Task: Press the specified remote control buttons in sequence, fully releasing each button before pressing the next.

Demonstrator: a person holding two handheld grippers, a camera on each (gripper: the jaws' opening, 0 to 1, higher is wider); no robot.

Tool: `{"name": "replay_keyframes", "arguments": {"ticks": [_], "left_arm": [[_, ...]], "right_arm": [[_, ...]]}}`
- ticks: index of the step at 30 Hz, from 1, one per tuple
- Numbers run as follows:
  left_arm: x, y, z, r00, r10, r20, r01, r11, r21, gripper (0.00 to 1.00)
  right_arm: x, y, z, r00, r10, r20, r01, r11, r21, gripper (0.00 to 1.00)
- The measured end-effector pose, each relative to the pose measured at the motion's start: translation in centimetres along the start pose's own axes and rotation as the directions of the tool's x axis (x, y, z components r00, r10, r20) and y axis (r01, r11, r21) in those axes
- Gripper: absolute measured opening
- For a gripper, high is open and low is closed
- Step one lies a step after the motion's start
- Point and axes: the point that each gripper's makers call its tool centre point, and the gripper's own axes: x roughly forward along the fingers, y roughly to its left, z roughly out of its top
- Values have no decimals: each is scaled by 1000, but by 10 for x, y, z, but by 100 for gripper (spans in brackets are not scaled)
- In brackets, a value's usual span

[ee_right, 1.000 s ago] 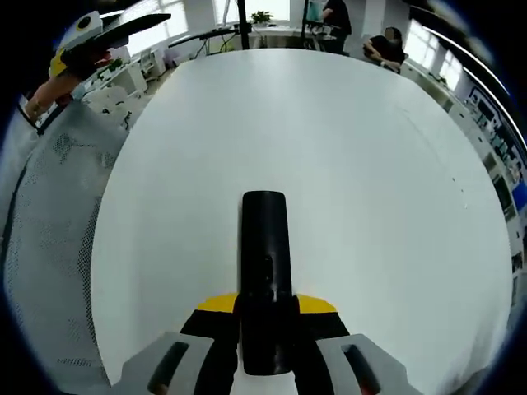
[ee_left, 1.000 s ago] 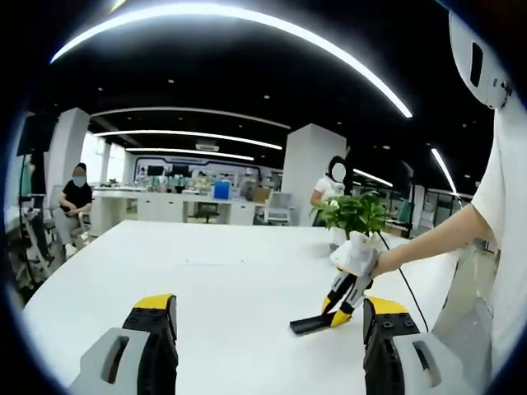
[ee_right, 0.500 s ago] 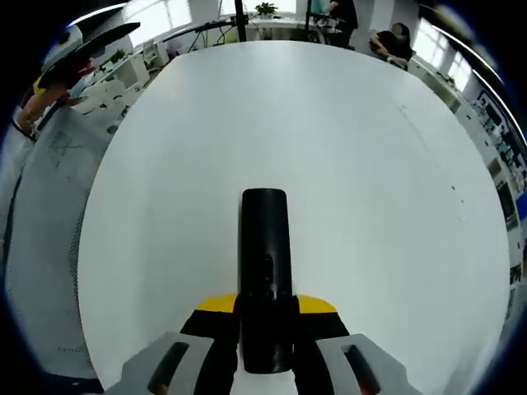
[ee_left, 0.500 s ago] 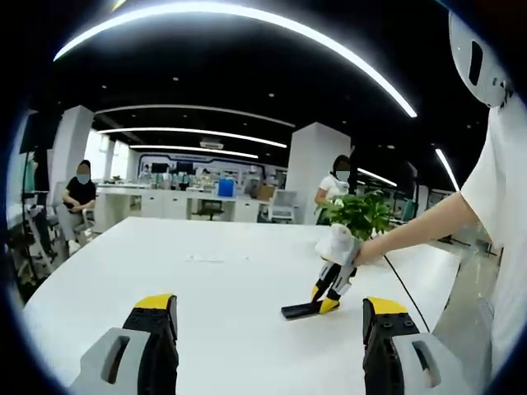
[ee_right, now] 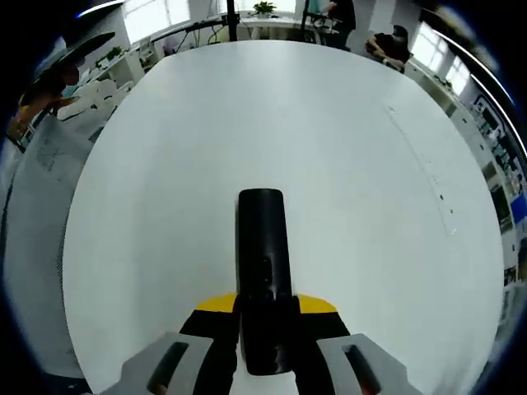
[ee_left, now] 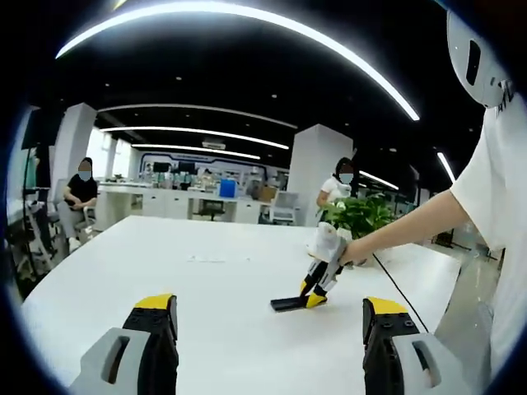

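White office table (ee_right: pixel 346 164) lies under a black remote control (ee_right: pixel 263 255), which is clamped between the right gripper (ee_right: pixel 265 329) jaws. Ahead of the left gripper (ee_left: pixel 268 346), jaws parted and empty, no button press is judged begun.

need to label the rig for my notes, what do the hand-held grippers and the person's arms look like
The left hand-held gripper has black jaws with yellow tips on grey bodies. The right hand-held gripper is built the same: black jaws, yellow tips, grey housings; from the left gripper view its handle is wrapped in white. The person wears a white short-sleeved shirt.
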Motion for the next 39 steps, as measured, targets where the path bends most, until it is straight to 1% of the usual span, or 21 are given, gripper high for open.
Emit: {"name": "replay_keyframes", "arguments": {"ticks": [2, 6, 8, 10, 12, 14, 15, 18, 20, 21, 22, 25, 26, 28, 29, 30, 31, 33, 34, 38, 39], "left_arm": [[0, 1, 0, 1000, 5, -4, -4, 1000, 3, 97], [0, 1, 0, 1000, 6, -9, -6, 1000, 7, 97], [1, 0, 1, 1000, 3, -7, -3, 1000, 7, 97], [1, -2, 1, 1000, -1, -7, 1, 1000, 8, 97], [2, -3, 2, 1000, -3, -6, 3, 1000, 10, 97], [2, -5, 2, 1000, -6, -5, 6, 1000, 13, 97], [2, -6, 2, 1000, -7, -6, 7, 1000, 14, 97], [1, -8, 2, 1000, -8, -6, 8, 1000, 12, 97], [1, -9, 1, 1000, -7, -8, 8, 1000, 11, 97], [0, -11, 1, 1000, -9, -8, 9, 1000, 10, 97], [0, -12, 1, 1000, -12, -8, 12, 1000, 10, 97], [-1, -18, 4, 1000, -24, -7, 24, 1000, 17, 97], [-1, -20, 4, 1000, -27, -7, 27, 999, 19, 97], [-3, -23, 6, 999, -32, -5, 32, 999, 25, 97], [-3, -25, 6, 999, -34, -5, 34, 999, 28, 97], [-4, -26, 6, 999, -36, -7, 36, 999, 29, 96], [-5, -27, 5, 999, -37, -11, 37, 999, 29, 96], [-7, -29, 5, 999, -40, -15, 41, 999, 30, 96], [-9, -30, 4, 999, -42, -18, 43, 999, 31, 96], [-16, -36, 4, 999, -50, -19, 51, 998, 33, 96], [-17, -37, 4, 999, -50, -20, 51, 998, 34, 96]], "right_arm": [[-1, -2, -2, 1000, -25, -10, 25, 1000, -1, 28], [-7, -7, -3, 996, -89, 12, 89, 996, 15, 33], [-12, -8, 0, 990, -126, 59, 123, 991, 59, 36], [-20, -7, 3, 982, -156, 111, 141, 981, 131, 39], [-29, -8, 6, 966, -203, 163, 171, 967, 190, 45], [-40, -6, 9, 946, -242, 216, 188, 951, 245, 49], [-48, -5, 11, 930, -268, 250, 192, 937, 291, 51], [-62, 4, 14, 901, -296, 318, 168, 912, 373, 57], [-77, 15, 13, 863, -340, 374, 143, 874, 464, 56], [-81, 19, 12, 854, -350, 385, 144, 870, 472, 56], [-86, 27, 9, 845, -363, 392, 152, 867, 475, 57], [-96, 42, 2, 830, -390, 398, 166, 855, 492, 64], [-101, 48, -2, 821, -406, 402, 167, 843, 511, 65], [-109, 56, -6, 805, -421, 418, 161, 833, 529, 66], [-117, 64, -4, 785, -438, 437, 151, 821, 551, 66], [-122, 69, -5, 773, -451, 446, 145, 810, 568, 67], [-129, 73, -8, 755, -477, 450, 150, 793, 590, 68], [-139, 80, -13, 735, -506, 451, 155, 773, 616, 70], [-146, 85, -17, 716, -530, 454, 154, 754, 638, 72], [-167, 104, -28, 666, -590, 456, 152, 706, 691, 75], [-169, 108, -30, 661, -599, 452, 154, 698, 700, 76]]}}
